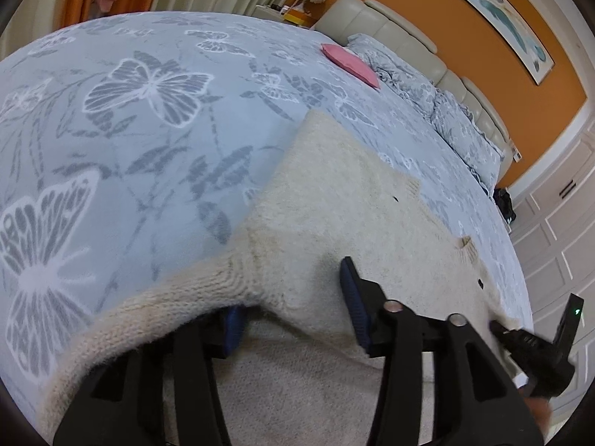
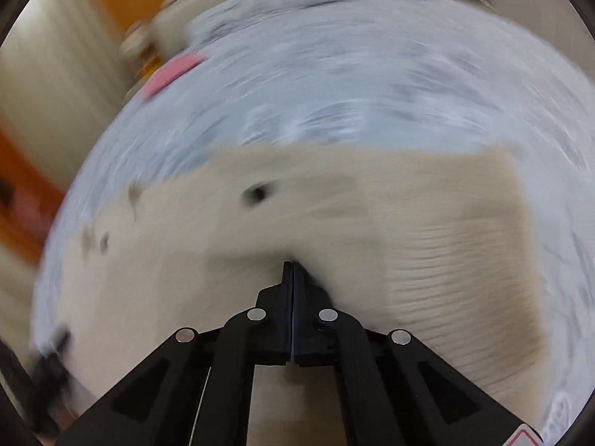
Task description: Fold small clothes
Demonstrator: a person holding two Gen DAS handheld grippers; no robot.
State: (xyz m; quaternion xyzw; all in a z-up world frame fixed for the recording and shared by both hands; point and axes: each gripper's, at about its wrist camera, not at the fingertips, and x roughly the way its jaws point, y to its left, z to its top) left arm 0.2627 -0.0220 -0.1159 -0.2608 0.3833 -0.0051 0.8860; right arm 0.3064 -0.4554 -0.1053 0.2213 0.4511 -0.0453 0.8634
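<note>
Black right gripper (image 2: 292, 265) sits nearest the lens, jaws pressed together on a pinch of the cream sweater (image 2: 334, 223) — the view badly blurred. Over on the left gripper (image 1: 293, 316), jaws stand wide apart; knit drapes across one finger, yet nothing is clamped. Sweater lies spread on the bed (image 1: 148, 111), one sleeve (image 1: 167, 297) out to the side, dark buttons (image 1: 395, 198) along an edge. Folding looks barely begun — no crease or stacked layer can be made out, and sleeve and body folds appear to remain. Farther up the butterfly bedspread, a pink item (image 1: 351, 64) rests near the pillows (image 1: 427, 93).
</note>
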